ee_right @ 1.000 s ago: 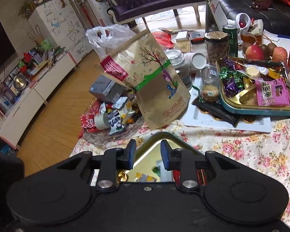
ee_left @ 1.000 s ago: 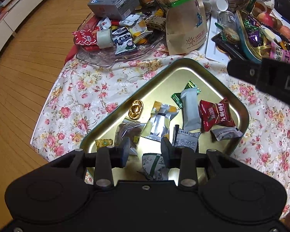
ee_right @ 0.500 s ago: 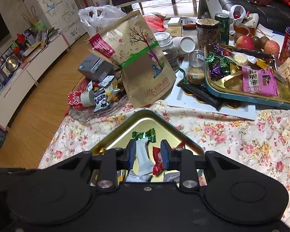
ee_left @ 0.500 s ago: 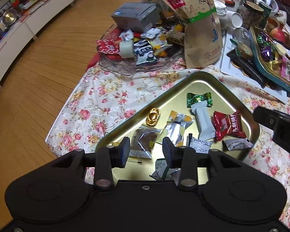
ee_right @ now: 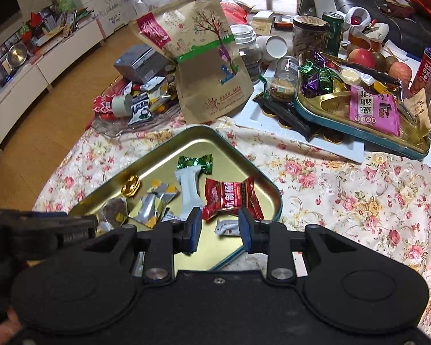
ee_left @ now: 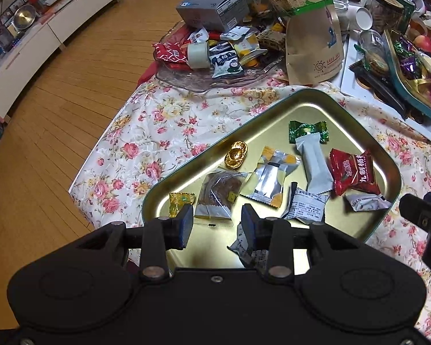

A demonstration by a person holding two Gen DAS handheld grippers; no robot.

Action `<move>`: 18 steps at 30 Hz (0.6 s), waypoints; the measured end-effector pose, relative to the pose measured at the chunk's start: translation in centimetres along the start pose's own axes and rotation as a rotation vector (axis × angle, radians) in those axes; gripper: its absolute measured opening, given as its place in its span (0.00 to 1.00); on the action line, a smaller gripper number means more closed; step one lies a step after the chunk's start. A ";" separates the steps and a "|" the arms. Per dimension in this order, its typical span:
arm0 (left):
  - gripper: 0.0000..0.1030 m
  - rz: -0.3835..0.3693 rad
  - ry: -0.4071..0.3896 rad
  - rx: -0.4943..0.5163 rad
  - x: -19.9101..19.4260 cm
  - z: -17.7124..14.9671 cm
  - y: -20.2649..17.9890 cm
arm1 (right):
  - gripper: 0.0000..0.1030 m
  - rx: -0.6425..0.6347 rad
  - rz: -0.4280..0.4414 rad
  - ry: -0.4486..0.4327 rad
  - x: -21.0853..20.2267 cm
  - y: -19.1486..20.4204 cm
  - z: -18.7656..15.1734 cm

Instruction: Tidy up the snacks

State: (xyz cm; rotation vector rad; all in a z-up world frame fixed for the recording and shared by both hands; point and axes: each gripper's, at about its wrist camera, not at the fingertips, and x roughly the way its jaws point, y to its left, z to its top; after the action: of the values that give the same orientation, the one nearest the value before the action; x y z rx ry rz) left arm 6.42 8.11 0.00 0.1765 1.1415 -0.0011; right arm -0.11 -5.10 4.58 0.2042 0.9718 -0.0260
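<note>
The left gripper (ee_left: 217,224) hung over the near end of the gold tin (ee_left: 310,102), its fingers spread with nothing between them. Just under its left finger lay a clear-wrapped brown cake (ee_left: 219,191), with a small yellow candy (ee_left: 179,201) beside it at the tin's near corner. A grey printed packet (ee_left: 307,207) lay by the right finger.

The right gripper (ee_right: 219,225) hovered over the tin's (ee_right: 204,132) right side, fingers likewise parted and empty. Between its tips showed a small white packet (ee_right: 227,227); just beyond lay a red packet (ee_right: 231,197).

Farther out in the tin were a white bar (ee_left: 314,162), its far end overlapping a green candy (ee_left: 307,129), a silver-and-yellow packet (ee_left: 273,175) and a gold ingot sweet (ee_left: 236,155). All the snacks lay loose on the tin floor.

The tin sat on a floral cloth (ee_left: 163,132). Beyond it stood a glass dish (ee_left: 186,79) heaped with more snacks, a tape roll (ee_left: 198,54) and a grey box (ee_left: 212,8), with a tall kraft bag (ee_right: 204,57) beside it. To the right a teal-rimmed tray (ee_right: 356,133) held purple and green sweets and a pink packet (ee_right: 373,107).
</note>
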 end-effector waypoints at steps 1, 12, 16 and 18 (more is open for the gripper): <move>0.46 -0.002 -0.002 0.003 0.0 0.0 -0.1 | 0.30 -0.001 -0.002 0.001 0.0 0.0 0.0; 0.46 -0.015 -0.005 0.048 0.0 -0.3 -1.0 | 0.30 0.007 -0.005 0.011 0.7 0.2 0.4; 0.46 -0.021 -0.006 0.046 0.0 -0.3 -0.9 | 0.30 0.008 -0.003 0.018 0.9 0.3 0.4; 0.46 -0.021 -0.006 0.045 0.0 -0.3 -0.9 | 0.30 0.006 -0.005 0.019 1.0 0.4 0.4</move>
State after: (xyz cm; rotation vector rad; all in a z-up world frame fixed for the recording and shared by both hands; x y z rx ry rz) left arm 6.03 7.27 -0.22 0.2048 1.1382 -0.0459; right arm 0.79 -4.75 4.05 0.2081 0.9914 -0.0314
